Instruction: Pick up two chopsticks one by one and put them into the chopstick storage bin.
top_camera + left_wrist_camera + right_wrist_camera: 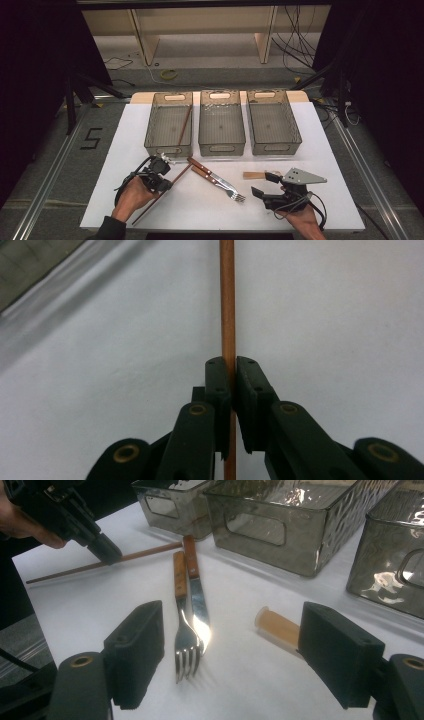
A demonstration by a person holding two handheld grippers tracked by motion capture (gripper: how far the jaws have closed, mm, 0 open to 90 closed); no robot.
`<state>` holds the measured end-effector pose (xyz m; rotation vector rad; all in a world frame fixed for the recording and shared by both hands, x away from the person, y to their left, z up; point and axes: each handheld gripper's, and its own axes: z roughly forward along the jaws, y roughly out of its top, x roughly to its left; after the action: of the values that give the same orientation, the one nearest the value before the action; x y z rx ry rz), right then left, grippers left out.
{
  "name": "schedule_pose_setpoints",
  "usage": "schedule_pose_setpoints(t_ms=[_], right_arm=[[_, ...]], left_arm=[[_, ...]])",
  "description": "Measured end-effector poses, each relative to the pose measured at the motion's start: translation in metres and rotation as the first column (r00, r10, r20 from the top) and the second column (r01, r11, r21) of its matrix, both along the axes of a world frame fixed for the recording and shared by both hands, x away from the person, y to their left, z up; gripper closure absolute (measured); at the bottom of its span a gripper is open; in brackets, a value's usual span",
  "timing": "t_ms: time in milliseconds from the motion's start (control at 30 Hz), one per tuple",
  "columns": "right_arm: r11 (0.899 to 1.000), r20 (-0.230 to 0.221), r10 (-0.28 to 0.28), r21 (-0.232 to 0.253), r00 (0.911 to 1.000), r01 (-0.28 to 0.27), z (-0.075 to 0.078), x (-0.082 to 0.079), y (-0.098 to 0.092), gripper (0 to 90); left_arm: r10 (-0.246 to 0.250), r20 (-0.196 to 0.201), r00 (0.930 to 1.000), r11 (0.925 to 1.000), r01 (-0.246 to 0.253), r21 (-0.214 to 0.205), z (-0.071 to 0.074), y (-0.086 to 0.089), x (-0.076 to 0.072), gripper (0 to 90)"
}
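Pinched between the left gripper's [230,385] black pads, the long chopstick [227,300] lies on the white surface [300,135] and could swivel or slip when lifted, being so thin, while the right gripper [230,655] waits spread.

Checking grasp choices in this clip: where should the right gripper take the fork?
Grip the fork at its wooden handle, coming from above with fingers across its width. It lies flat, and the knife sits tight against one side, so a narrow straddle is probably needed.
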<state>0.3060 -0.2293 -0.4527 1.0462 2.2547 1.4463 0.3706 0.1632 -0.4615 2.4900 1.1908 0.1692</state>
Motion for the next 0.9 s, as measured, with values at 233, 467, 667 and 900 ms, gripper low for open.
schedule_pose_setpoints(t_ms=[233,467,667,900], right_arm=[[1.0,-0.001,-0.002,0.004,1.0,0.002,0.0,0.001,-0.001,27.2],[1.0,-0.004,-0.004,0.005,1.0,0.004,0.0,0.001,-0.001,27.2],[1.0,-0.006,-0.005,0.004,1.0,0.005,-0.001,0.001,-0.001,27.2],[1.0,-0.006,-0.007,0.005,1.0,0.007,-0.001,0.002,-0.001,27.3]], left_arm=[[-0.025,0.029,0.9993,0.9986,0.027,-0.046,0.016,0.003,-0.003,84.0],[-0.03,0.05,0.9983,0.9952,0.034,-0.092,0.028,0.006,0.0,84.0],[-0.043,0.072,0.9965,0.9908,0.052,-0.125,0.041,0.004,0.005,84.1],[-0.024,0.125,0.9918,0.9863,0.044,-0.159,0.063,0.003,0.02,84.0]])
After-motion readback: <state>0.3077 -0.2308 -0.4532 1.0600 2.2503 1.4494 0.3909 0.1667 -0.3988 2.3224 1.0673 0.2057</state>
